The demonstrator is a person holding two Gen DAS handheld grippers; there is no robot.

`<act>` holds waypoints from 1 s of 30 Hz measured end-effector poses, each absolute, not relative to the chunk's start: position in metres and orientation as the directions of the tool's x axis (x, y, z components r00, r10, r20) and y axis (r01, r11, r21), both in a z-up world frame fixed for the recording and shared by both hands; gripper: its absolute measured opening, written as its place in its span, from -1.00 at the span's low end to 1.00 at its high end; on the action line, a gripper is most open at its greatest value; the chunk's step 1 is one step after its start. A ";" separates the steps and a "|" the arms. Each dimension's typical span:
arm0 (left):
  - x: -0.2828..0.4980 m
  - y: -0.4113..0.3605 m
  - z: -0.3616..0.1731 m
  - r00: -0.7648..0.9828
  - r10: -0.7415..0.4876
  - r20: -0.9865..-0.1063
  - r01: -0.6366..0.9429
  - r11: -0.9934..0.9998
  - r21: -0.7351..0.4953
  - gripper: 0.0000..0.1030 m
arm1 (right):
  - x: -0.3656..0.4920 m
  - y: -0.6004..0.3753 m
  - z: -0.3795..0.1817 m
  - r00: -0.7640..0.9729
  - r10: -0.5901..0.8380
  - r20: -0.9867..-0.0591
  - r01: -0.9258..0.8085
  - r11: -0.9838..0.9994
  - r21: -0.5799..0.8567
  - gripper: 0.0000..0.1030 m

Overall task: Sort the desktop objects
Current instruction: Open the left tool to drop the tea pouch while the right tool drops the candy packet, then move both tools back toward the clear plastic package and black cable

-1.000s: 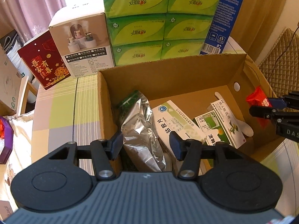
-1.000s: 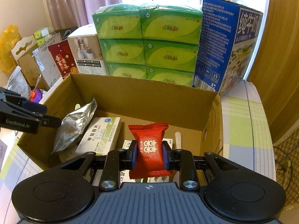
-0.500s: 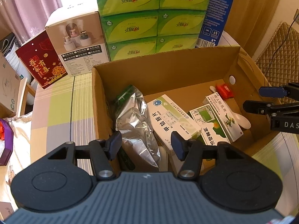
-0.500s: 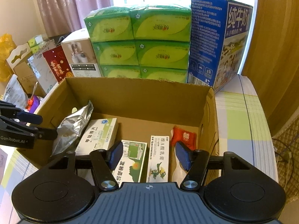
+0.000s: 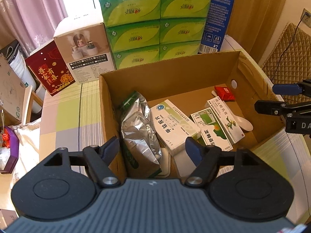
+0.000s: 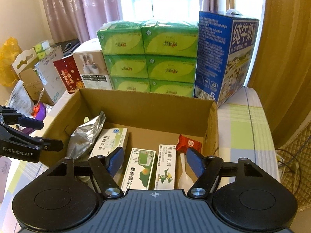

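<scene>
Cardboard box (image 6: 147,106) sits on the checked surface (image 6: 243,128) ahead of both sets of jaws. We hold the right gripper (image 6: 155,162) and left gripper (image 5: 152,148) over its near edge, jaws spread and empty. Beyond the left jaws lies a foil bag (image 5: 139,128); between the right jaws we see two medicine cartons (image 6: 141,168). Just past the right-hand jaw, a white spoon (image 6: 183,176) touches the red candy packet (image 6: 189,142).
</scene>
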State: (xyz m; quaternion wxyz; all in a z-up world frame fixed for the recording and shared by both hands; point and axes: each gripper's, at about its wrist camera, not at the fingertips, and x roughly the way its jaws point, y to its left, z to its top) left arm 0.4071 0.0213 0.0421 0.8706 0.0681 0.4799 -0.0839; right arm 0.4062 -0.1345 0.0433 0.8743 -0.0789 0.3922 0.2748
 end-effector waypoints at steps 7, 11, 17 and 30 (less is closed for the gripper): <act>0.381 0.019 0.060 0.549 -0.083 -0.832 0.201 0.979 0.035 0.64 | 0.380 -0.151 0.063 0.552 0.424 -0.718 -0.544 0.836 0.075 0.55; 0.357 0.019 0.067 0.560 -0.098 -0.823 0.189 0.982 0.011 0.86 | 0.357 -0.166 0.070 0.553 0.427 -0.715 -0.539 0.838 0.083 0.75; 0.317 0.014 0.071 0.572 -0.104 -0.813 0.178 0.984 -0.001 0.97 | 0.319 -0.191 0.076 0.581 0.413 -0.701 -0.524 0.849 0.066 0.91; 0.217 0.004 0.050 0.565 -0.116 -0.817 0.134 0.990 -0.048 0.97 | 0.220 -0.249 0.053 0.592 0.401 -0.699 -0.451 0.884 0.124 0.96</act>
